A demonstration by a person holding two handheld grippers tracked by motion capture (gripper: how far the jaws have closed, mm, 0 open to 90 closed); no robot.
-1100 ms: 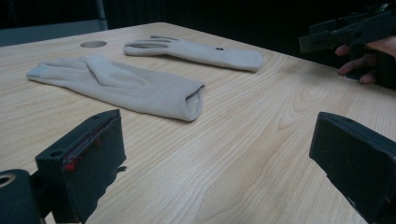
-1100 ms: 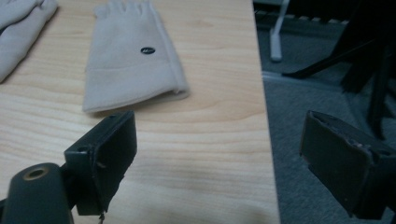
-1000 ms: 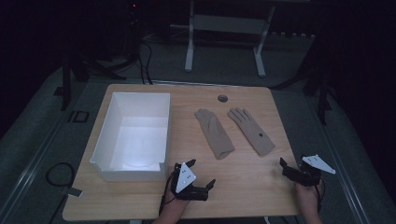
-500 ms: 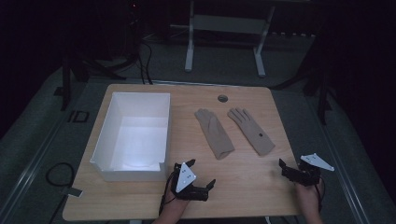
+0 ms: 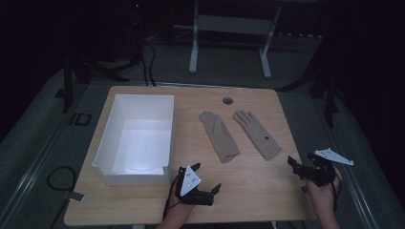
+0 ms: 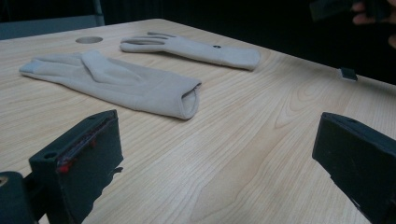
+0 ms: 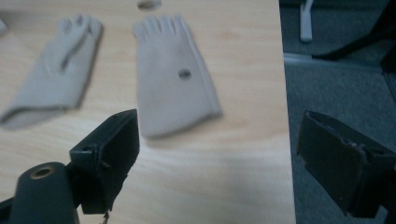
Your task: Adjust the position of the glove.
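Almost nothing has changed since the earlier frames: the left hand-held gripper [image 5: 210,191] still rests at the bench's [image 5: 248,191] near edge, jaws apart and empty. The right hand-held gripper [image 5: 298,168] stays at the bench's right edge, jaws likewise apart. Both gloves, left glove [image 5: 218,135] and right glove [image 5: 256,133], lie flat mid-bench, unmoved.

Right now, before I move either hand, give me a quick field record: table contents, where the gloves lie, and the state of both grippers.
table: light wood
box: white box, open top, on the left half
left glove: beige glove, flat, right of the box
right glove: beige glove with a dark dot, flat, apart from the other
left gripper: open, near front edge, holds nothing
right gripper: open, at the right edge, holds nothing
contact: neither gripper touches a glove
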